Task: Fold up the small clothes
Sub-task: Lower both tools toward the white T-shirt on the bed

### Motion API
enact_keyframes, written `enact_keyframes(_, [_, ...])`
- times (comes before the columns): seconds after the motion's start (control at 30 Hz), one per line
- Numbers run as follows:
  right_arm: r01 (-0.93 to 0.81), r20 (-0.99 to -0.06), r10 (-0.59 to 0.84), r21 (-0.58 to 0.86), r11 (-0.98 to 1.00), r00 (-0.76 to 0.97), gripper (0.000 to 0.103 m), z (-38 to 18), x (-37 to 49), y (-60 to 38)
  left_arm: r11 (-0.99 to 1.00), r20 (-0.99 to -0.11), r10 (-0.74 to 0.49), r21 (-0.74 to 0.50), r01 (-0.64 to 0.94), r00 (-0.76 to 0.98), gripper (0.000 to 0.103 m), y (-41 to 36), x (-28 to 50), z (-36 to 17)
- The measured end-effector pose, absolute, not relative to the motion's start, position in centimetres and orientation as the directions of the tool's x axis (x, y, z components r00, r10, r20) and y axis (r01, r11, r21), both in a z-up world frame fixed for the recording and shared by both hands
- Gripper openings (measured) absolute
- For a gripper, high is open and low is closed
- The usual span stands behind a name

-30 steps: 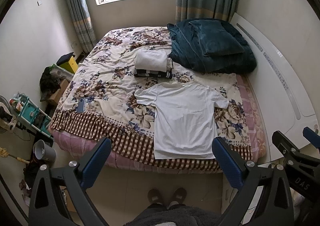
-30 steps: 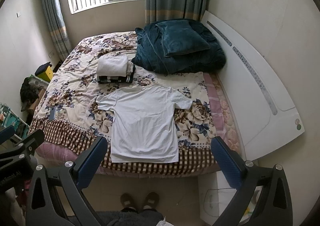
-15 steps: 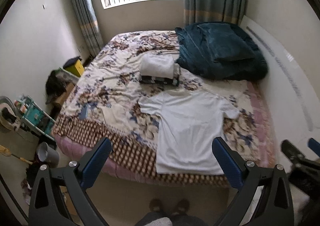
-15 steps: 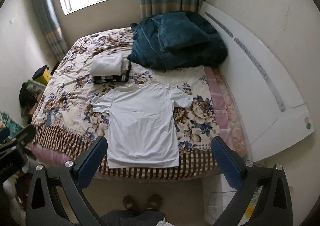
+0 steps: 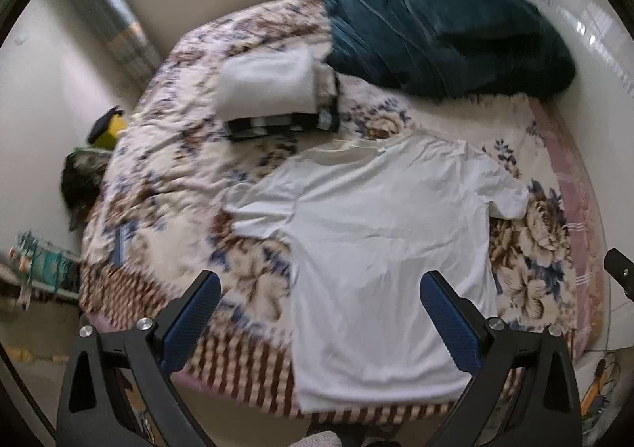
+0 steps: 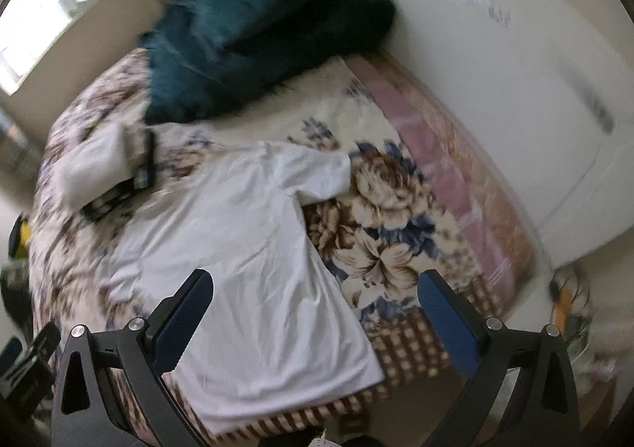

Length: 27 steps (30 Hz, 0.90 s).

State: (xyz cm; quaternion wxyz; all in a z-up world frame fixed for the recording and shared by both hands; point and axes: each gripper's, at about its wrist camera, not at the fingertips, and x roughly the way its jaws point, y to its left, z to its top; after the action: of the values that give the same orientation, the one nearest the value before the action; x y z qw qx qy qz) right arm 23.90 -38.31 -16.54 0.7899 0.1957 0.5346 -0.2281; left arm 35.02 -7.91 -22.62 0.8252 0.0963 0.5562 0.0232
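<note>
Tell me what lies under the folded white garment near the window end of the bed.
Under the folded white garment a dark, striped folded piece shows at the front edge, resting on the floral bedspread. How many pieces are stacked there is hidden by the top one and by blur.

My left wrist camera looks down and forward over the foot of the bed [image 5: 253, 153], centred on the shirt [image 5: 380, 249]. My right wrist camera sits further right, angled toward the headboard [image 6: 515, 98]. Both views share the shirt [image 6: 245, 249], the folded pile and the blanket.
</note>
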Motion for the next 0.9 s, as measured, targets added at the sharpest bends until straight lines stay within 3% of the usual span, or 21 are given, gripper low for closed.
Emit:
enact_keyframes(0.4, [0.777,-0.978,-0.087,0.097,0.622,0.192,0.103,-40.0,34.3,-49.5,0.976,-0.941,0.153,0.192,0.105,0.301,0.103,-11.7,46.7,-41.0])
enact_keyframes(0.67, [0.876,-0.961,0.089,0.276,0.396,0.262,0.102,-53.6,36.2,-56.6,0.981,-0.971,0.171,0.184,0.065,0.165,0.103,-13.3,49.9,-52.2])
enact_keyframes(0.83, [0.868,-0.913,0.162,0.407,0.284,0.374,0.075,-58.2,38.3,-57.4,0.986,-0.979,0.164,0.167,0.014,0.125,0.103,-12.9,49.4,-54.2])
enact_keyframes(0.9, [0.866,-0.910,0.117,0.415,0.278,0.398,0.035,-58.5,39.2,-57.1,0.988,-0.982,0.156,0.156,-0.007,0.111,0.103,-12.6,49.0,-54.2])
